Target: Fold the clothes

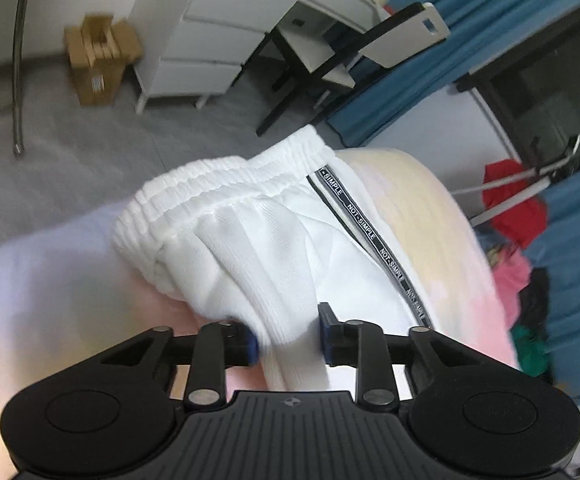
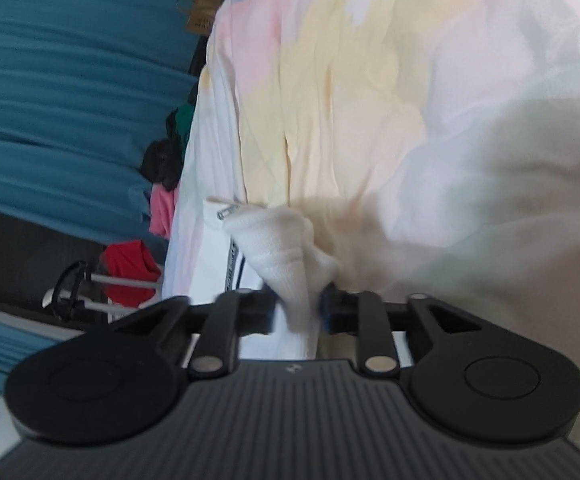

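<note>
Left tool [image 1: 287, 338] grips white shorts [image 1: 257, 232], waistband pointing away

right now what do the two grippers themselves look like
Both match: the left gripper and right gripper have matte black ribbed bodies, two round black discs at the sides, black linkage bars with silver pivot pins, blue fingertip pads and a small round logo mid-body. No cables or sleeves show.

Left wrist view: close behind left gripper [image 1: 287, 336], facing across bed toward white drawer unit [image 1: 193, 40]. Right wrist view: close, facing pastel bedsheet [image 2: 370, 80]. Shared: white shorts [image 1: 273, 232], teal curtain [image 2: 69, 80].
</note>
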`<state>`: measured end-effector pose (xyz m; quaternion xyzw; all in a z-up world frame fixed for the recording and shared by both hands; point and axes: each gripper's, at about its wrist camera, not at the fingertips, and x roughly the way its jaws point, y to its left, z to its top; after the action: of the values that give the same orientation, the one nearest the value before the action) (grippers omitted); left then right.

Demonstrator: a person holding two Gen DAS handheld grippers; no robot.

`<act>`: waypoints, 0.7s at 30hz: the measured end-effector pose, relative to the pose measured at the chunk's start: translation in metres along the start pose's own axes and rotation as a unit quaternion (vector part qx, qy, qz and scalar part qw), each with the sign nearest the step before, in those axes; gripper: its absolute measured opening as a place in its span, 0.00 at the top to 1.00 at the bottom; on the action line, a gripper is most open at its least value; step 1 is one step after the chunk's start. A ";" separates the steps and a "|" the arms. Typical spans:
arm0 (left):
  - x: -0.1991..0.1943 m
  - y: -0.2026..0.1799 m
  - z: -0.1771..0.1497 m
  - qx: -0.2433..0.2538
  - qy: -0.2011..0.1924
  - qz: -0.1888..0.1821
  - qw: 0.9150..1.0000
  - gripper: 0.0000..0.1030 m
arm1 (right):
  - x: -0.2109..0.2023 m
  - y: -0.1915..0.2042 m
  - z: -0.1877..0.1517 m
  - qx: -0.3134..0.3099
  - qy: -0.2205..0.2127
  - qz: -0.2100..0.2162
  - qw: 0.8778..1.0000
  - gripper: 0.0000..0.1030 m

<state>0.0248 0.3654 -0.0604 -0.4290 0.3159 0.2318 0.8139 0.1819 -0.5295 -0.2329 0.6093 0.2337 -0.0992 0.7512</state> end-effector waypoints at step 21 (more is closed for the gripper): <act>-0.029 -0.130 -0.086 0.225 -0.112 -0.041 0.967 0.33 | 0.054 0.025 -0.002 -0.080 0.016 0.043 0.996 0.56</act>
<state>0.0621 0.2211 -0.0056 -0.2189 0.2488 0.1679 0.9284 0.2395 -0.5138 -0.2367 0.5583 0.2267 -0.0384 0.7971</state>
